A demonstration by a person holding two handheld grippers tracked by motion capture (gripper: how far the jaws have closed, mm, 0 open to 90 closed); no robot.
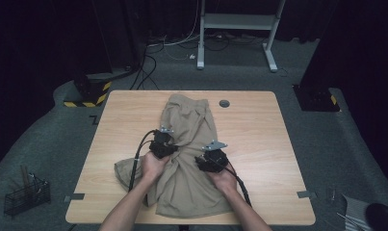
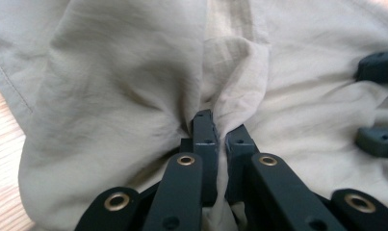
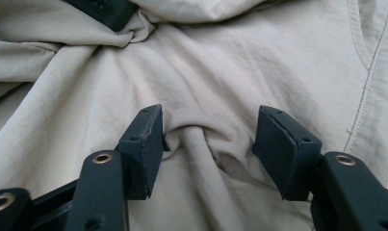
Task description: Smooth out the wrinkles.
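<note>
A beige garment [image 1: 189, 144] that looks like a pair of shorts lies rumpled down the middle of the wooden table [image 1: 264, 139]. My left gripper [image 1: 165, 145] rests on its left-centre part. In the left gripper view that gripper [image 2: 215, 132] is shut, pinching a bunched fold of the cloth [image 2: 134, 86]. My right gripper [image 1: 209, 160] sits on the cloth a little to the right and nearer the person. In the right gripper view it [image 3: 208, 139] is open, and a raised ridge of fabric [image 3: 196, 144] lies between its jaws. A stitched seam [image 3: 369, 62] runs along the right.
A round grey grommet [image 1: 224, 103] sits in the table near its far edge. On the floor are a wire basket [image 1: 26, 195] at the left and a white desk frame [image 1: 237, 29] beyond the table. The other gripper's fingertips [image 2: 377, 65] show at the right of the left gripper view.
</note>
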